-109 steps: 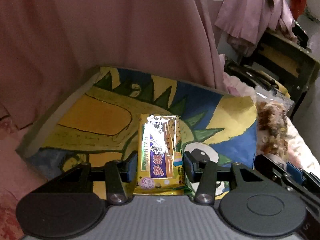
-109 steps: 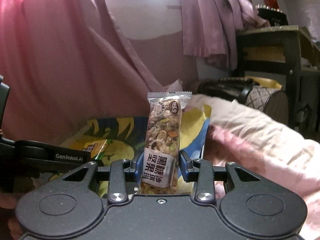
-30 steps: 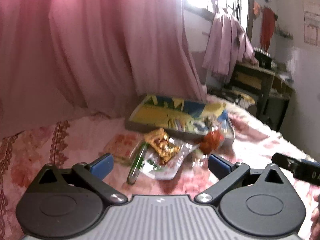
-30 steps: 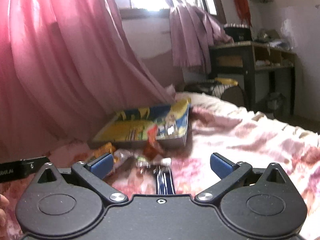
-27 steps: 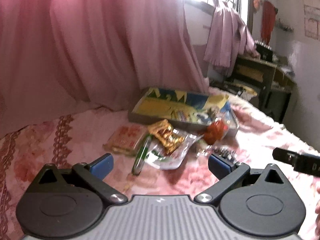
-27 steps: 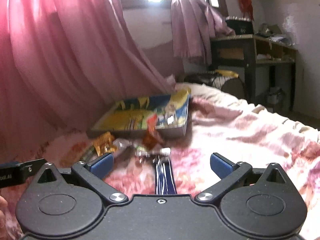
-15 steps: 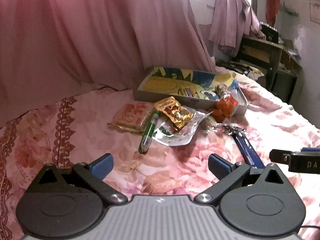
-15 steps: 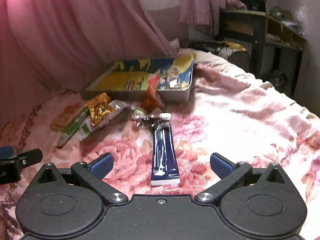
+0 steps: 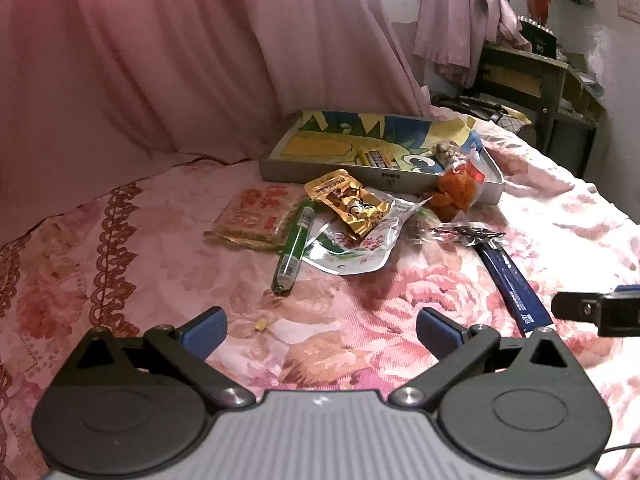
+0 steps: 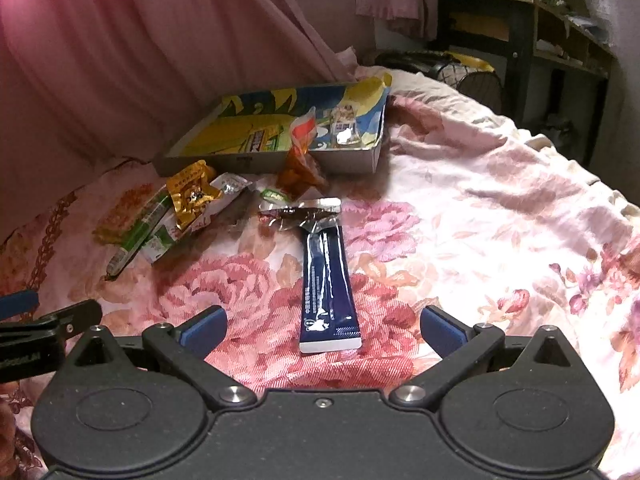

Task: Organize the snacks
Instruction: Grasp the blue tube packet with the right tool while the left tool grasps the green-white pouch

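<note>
Two bars are already seen inside the tray (image 10: 374,160); several snacks are left on the bedspread (image 10: 480,220) in front of it. Both the left gripper (image 9: 320,330) and right gripper (image 10: 322,330) are held wide open, nothing gripped. Earlier, a bar was clamped in each. The next pick is judged underway: the blue stick pack (image 10: 328,280), nearest the tray-side right gripper, needs lowering and closing across its width.
</note>
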Motion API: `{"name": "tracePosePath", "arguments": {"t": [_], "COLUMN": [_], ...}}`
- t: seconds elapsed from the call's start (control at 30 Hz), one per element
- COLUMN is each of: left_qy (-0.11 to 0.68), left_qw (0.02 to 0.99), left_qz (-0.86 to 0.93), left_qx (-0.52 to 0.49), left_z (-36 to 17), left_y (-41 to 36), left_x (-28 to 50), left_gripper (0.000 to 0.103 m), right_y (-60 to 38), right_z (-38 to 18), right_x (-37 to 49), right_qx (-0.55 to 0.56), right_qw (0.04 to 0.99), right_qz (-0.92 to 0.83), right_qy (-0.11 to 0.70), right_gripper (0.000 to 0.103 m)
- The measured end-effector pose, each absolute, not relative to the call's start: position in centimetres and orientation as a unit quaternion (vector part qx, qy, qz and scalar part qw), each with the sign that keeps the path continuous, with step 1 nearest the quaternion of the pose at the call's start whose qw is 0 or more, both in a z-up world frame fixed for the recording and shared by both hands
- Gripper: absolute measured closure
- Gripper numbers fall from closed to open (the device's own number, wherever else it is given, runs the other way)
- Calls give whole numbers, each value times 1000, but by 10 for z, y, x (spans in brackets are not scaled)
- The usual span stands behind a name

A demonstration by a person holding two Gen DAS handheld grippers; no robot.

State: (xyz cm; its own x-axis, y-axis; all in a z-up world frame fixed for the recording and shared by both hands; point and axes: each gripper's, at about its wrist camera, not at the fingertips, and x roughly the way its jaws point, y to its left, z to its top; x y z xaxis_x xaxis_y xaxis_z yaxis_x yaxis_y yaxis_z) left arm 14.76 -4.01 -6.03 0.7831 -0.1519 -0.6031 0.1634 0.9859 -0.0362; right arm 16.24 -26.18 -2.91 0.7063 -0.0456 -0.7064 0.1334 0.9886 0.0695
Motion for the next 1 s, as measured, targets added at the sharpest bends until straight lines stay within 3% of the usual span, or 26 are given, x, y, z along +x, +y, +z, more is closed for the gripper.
{"name": "tracePosePath", "arguments": {"t": [0.3, 0.73, 1.0], "left_qy": [325, 313, 311], "left_qw": [941, 937, 931], "left_qz": [-89, -120, -132], "left_qx": [26, 100, 135], "left_z": [-69, -79, -84], "left_y": [-53, -82, -99], "left_x": [175, 214, 240], "left_gripper": [0, 0, 1], "right_y": [-273, -287, -289], "right_z": [-45, -62, -76], "right_x": [190, 240, 250], "right_qx": [108, 57, 77], "right_qw": [897, 892, 888], "right_qz": [-26, 5, 15], "right_qy": [427, 448, 453], "right_gripper": [1, 1, 13]}}
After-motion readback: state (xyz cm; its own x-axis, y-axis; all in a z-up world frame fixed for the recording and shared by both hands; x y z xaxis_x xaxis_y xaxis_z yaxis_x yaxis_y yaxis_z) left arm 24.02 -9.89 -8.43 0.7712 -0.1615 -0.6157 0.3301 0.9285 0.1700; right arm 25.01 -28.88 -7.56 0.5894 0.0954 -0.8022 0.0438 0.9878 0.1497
